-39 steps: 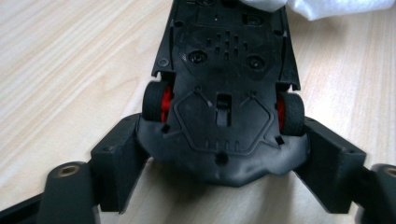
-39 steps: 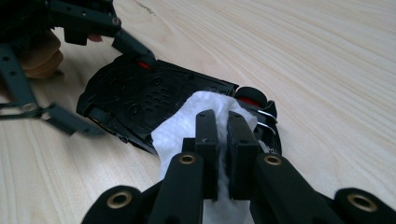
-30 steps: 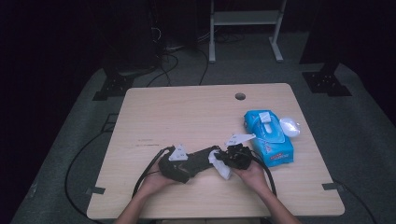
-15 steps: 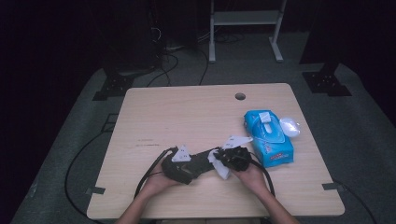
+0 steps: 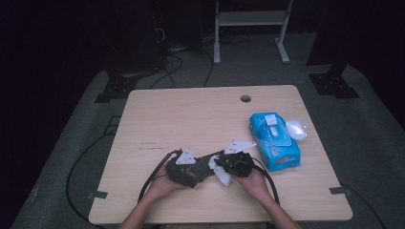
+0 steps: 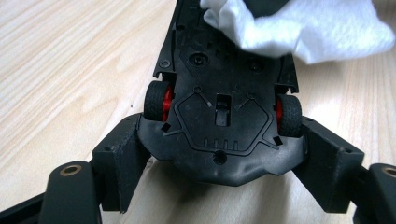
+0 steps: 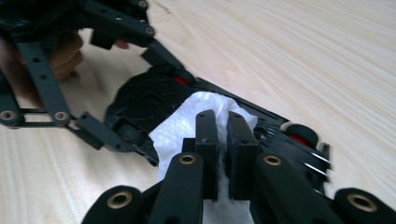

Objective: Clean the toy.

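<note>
A black toy car (image 6: 219,116) with red wheel hubs lies upside down, its underside facing the left gripper view. My left gripper (image 6: 219,154) is shut on the car's rear end, one pad (image 6: 119,158) on each side. A white wipe (image 7: 182,126) rests on the car's underside (image 7: 144,100), and my right gripper (image 7: 223,135) is shut on that wipe. In the high view both grippers meet near the table's front edge: left gripper (image 5: 205,167), right gripper (image 5: 224,171), with the wipe (image 5: 222,177) between them.
A blue pack of wipes (image 5: 274,140) lies at the right of the wooden table (image 5: 191,119), with a small white object (image 5: 296,129) beside it. A round hole (image 5: 245,98) sits near the far edge. Cables trail off the table's front left.
</note>
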### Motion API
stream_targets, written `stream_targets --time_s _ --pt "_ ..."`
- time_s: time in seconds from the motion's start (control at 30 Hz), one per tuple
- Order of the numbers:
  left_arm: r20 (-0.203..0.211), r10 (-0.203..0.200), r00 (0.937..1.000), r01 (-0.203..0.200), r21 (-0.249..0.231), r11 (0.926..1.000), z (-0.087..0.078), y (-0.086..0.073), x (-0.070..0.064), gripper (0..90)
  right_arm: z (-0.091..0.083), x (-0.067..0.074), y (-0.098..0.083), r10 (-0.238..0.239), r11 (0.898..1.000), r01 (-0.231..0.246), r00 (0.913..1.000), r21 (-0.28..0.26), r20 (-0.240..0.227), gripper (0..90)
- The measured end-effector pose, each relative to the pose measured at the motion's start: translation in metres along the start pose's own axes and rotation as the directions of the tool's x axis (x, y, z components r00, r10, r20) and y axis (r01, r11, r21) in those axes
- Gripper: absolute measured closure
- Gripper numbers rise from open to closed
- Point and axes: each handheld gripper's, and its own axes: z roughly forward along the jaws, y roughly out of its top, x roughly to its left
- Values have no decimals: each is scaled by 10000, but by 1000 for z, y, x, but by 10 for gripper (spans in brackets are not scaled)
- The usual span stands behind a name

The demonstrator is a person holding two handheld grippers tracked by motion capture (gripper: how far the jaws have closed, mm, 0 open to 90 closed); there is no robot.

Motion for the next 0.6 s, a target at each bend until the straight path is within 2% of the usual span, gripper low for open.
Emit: stream_targets --time_s 0.07,0.1,0.13,0.17,0.23,0.37,0.4,0.47,0.53,0.6 --pt "-35 -99 9999 99 -84 9999 2 1 -1 239 3 4 1 10 10000 -12 9998 -80 -182 844" --pt "-68 -101 9999 101 -62 9999 3 1 -2 239 7 9 2 -90 9998 81 9984 -165 -560 844" --pt "-85 -67 9999 67 -9 10000 3 1 -2 239 10 14 3 -253 9996 243 9971 -147 -722 844" --pt "-117 14 9999 -14 40 10000 3 1 -3 239 11 18 5 -491 9988 487 9964 -79 -697 844" --pt "-107 -68 9999 67 -74 10000 2 1 -3 239 10 17 6 -656 9978 657 9959 -9 -620 843" --pt "-108 -72 9999 71 -121 9999 0 0 -2 239 -5 -9 0 -199 9998 197 9988 58 456 843" --pt "-107 -69 9999 68 -110 9999 0 0 -2 239 -8 -15 -2 88 10000 -91 9981 39 616 843" --pt "-106 -73 9999 71 -125 9999 0 0 -2 239 -12 -21 -4 285 9996 -287 9967 3 756 843" --pt "-133 -59 9999 57 -159 9999 0 0 -3 239 -10 -18 -6 367 9993 -362 9983 -131 449 843" --pt "-142 -60 9999 58 -152 9999 0 0 -3 239 -5 -7 -4 58 9998 -58 10000 -193 6 842"
